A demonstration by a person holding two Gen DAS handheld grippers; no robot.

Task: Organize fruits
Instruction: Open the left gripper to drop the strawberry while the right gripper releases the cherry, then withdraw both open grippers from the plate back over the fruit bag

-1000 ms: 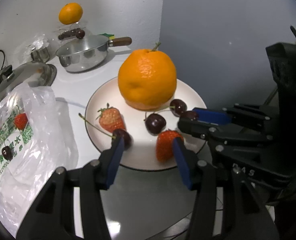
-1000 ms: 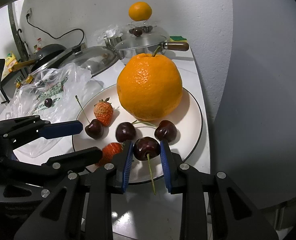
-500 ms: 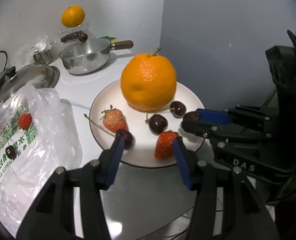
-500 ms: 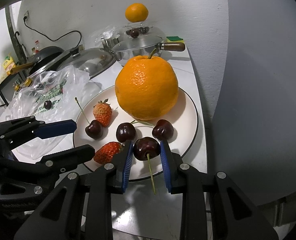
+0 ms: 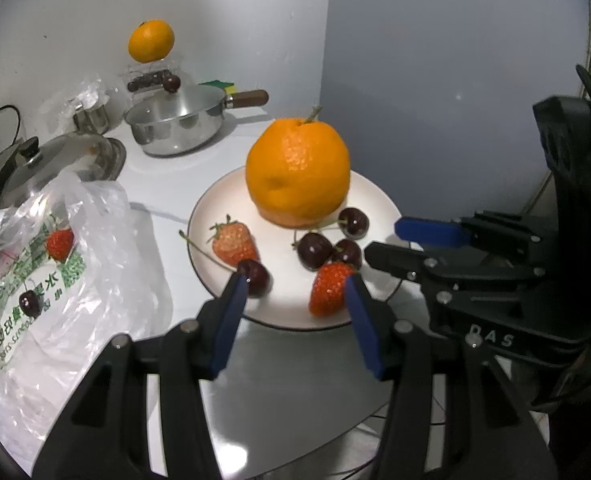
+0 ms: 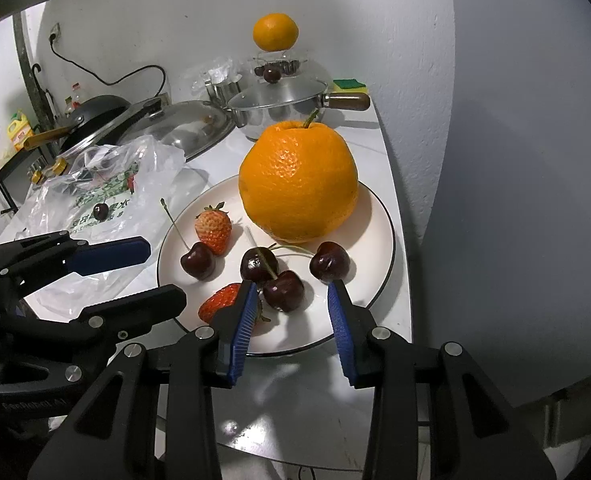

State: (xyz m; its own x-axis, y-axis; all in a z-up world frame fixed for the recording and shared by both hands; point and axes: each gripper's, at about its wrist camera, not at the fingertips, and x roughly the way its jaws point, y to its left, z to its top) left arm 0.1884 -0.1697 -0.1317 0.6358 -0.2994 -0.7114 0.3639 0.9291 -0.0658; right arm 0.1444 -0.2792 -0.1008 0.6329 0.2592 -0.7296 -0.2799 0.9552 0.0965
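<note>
A white plate (image 6: 375,240) holds a big orange (image 6: 297,184), two strawberries (image 6: 214,229) and several dark cherries. My right gripper (image 6: 293,310) hovers at the plate's front. Its jaws are opening, and one cherry (image 6: 283,291) lies on the plate between the blue pads, free of them. My left gripper (image 5: 295,292) stands open over the plate's (image 5: 287,308) near rim and holds nothing. A cherry (image 5: 255,278) sits by its left fingertip and a strawberry (image 5: 329,288) by its right one. The orange (image 5: 297,176) is behind them. The right gripper (image 5: 387,242) comes in from the right.
A clear plastic bag (image 5: 55,280) left of the plate holds a strawberry (image 5: 60,244) and a cherry (image 5: 30,304). Behind stand a steel pan (image 6: 279,112) with a wooden handle, a large lid (image 6: 175,128) and a small orange (image 6: 275,32) on a clear box. The wall is close on the right.
The right jaws have parted and let go of the cherry, which now lies on the plate beside another cherry. The left gripper stays open as before.
</note>
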